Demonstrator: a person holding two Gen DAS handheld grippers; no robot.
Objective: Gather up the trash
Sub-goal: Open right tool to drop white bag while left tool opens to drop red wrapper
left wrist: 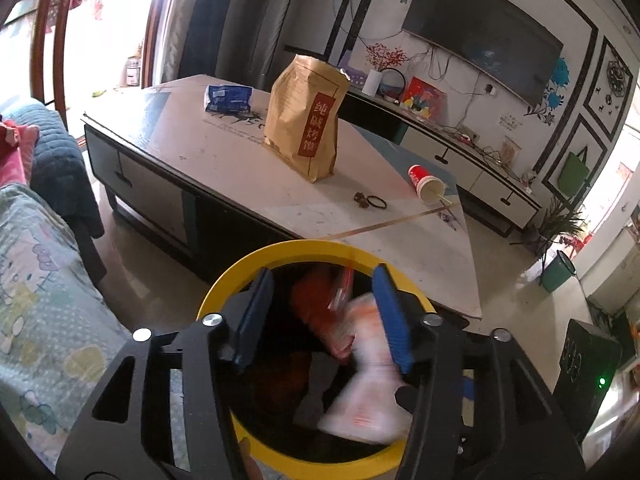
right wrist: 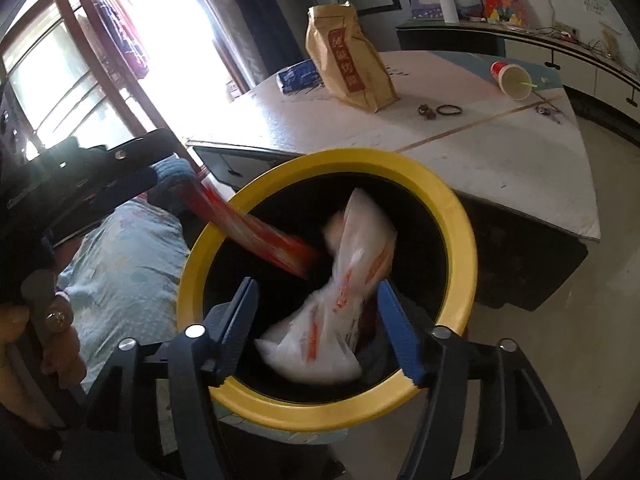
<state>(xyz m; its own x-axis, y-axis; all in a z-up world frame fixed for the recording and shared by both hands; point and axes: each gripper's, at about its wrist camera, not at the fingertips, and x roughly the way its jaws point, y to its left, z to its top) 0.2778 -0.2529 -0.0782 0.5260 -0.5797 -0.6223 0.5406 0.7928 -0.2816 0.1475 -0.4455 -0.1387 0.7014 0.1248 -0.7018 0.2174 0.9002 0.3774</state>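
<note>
Each gripper, left gripper [left wrist: 324, 316] and right gripper [right wrist: 318, 332], is built from a black angular frame with cut-out openings. Blue ribbed pads [right wrist: 398, 332] are fitted to the fingers. Round silver screws [left wrist: 212, 320] are seated at the pivots.

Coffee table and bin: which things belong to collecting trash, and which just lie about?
Job:
yellow-rimmed bin
white bag and red wrapper, dropping in
tipped red cup
brown paper bag
blue packet

Lying about:
hair ring
television
white vase
</note>
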